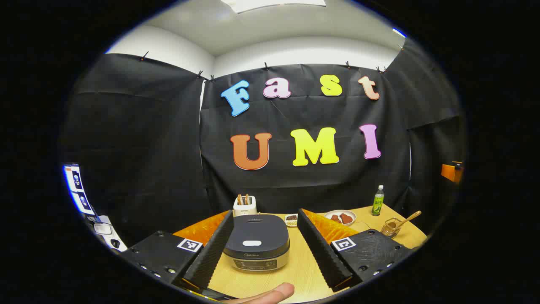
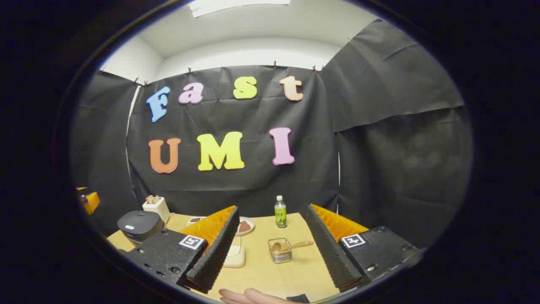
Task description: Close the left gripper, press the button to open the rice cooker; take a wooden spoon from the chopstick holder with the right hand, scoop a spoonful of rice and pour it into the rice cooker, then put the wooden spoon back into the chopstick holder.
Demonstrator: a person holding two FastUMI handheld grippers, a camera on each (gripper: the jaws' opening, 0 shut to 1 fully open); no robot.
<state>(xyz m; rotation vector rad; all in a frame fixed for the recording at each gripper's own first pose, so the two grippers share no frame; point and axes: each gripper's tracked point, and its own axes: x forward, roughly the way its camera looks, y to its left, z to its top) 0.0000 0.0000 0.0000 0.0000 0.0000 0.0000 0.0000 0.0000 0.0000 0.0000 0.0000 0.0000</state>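
Left gripper view frames the dark, closed-lid rice cooker (image 1: 256,247) on the wooden table (image 1: 295,274), between the spread fingers of the left gripper (image 1: 261,253). Right gripper (image 2: 270,249) likewise gapes, with the wooden spoon (image 2: 291,246) resting in a glass holder (image 2: 280,251) ahead.

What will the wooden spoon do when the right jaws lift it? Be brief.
Wooden spoon: probably stiff and light. Its handle sticks out sideways over the clear holder, so an off-centre grip may let it swivel. The small holder might tip or slide if dragged.
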